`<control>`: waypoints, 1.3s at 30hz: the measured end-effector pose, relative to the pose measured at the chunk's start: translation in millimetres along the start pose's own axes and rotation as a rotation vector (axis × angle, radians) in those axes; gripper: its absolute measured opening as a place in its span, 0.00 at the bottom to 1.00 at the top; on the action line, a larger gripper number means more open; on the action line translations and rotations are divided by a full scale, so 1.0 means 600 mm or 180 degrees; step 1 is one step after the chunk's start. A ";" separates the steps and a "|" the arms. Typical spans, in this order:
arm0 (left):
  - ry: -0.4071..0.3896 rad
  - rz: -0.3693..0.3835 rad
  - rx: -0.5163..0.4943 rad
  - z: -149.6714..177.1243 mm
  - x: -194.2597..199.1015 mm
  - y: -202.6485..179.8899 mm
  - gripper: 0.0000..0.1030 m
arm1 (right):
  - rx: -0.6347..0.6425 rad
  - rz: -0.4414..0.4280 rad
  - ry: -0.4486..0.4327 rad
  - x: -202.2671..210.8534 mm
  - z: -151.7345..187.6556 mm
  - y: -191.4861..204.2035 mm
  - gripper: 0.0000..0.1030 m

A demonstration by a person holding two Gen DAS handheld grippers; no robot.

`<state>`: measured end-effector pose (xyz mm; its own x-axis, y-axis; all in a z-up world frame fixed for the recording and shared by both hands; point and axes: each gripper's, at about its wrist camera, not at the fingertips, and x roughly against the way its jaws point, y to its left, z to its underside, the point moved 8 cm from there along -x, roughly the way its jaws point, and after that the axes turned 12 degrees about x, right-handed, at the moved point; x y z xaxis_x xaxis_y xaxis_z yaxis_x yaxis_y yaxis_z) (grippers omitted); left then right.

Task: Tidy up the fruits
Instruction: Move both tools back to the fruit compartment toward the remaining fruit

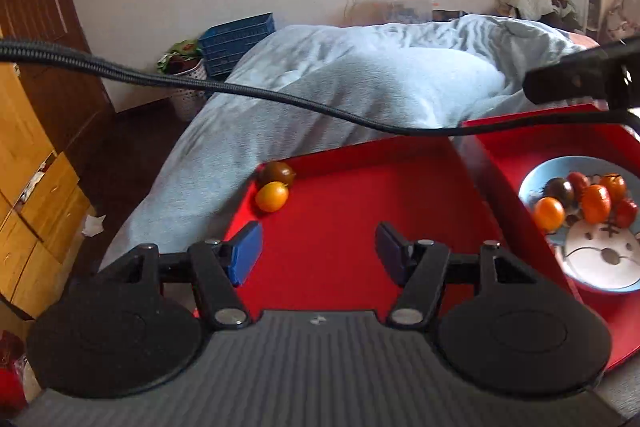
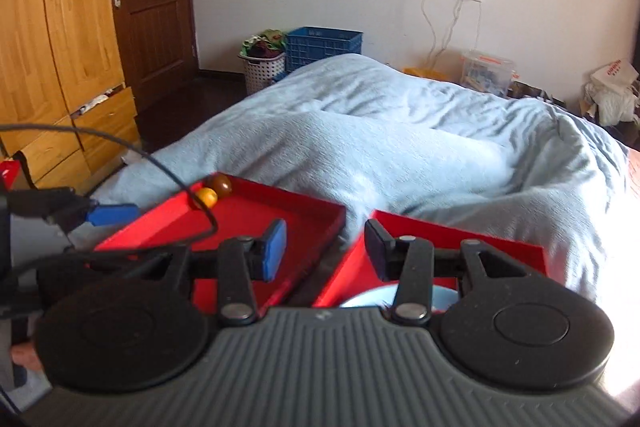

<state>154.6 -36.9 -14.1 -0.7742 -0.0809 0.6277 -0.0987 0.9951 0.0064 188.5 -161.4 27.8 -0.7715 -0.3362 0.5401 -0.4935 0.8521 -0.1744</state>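
Observation:
Two red trays lie side by side on the bed. In the far left corner of the left tray (image 1: 360,195) a dark brown tomato (image 1: 276,172) touches a yellow-orange tomato (image 1: 272,197). The right tray (image 1: 520,139) holds a blue plate (image 1: 529,183) with several red, orange and dark tomatoes (image 1: 595,203). My left gripper (image 1: 319,253) hangs open over the left tray, with nothing between its blue pads. My right gripper (image 2: 325,251) is open and empty above the gap between the left tray (image 2: 248,215) and the right tray (image 2: 440,231). It hides most of the plate (image 2: 372,297).
A rumpled pale blue duvet (image 1: 380,79) covers the bed behind the trays. A black cable (image 1: 240,91) crosses the left wrist view. Wooden wardrobe drawers (image 2: 60,67) stand at the left. A blue crate (image 2: 322,47) and a white basket (image 2: 264,69) sit by the far wall.

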 end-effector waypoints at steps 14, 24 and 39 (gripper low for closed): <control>0.0039 -0.0285 0.0162 0.030 -0.031 0.165 0.66 | 0.0227 -0.0410 0.0592 -0.366 -0.053 0.174 0.43; -0.0020 -0.0250 0.0081 0.034 -0.038 0.159 0.69 | 0.0331 -0.0398 0.0793 -0.415 -0.035 0.191 0.45; 0.0015 -0.0208 0.0005 0.036 -0.045 0.149 0.70 | 0.0403 -0.0367 0.0865 -0.359 -0.014 0.145 0.34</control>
<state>153.1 52.7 -47.0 -0.7631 -0.1454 0.6297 -0.1500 0.9876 0.0462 315.1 -11.2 -96.7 -0.5805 -0.2937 0.7595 -0.6306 0.7522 -0.1911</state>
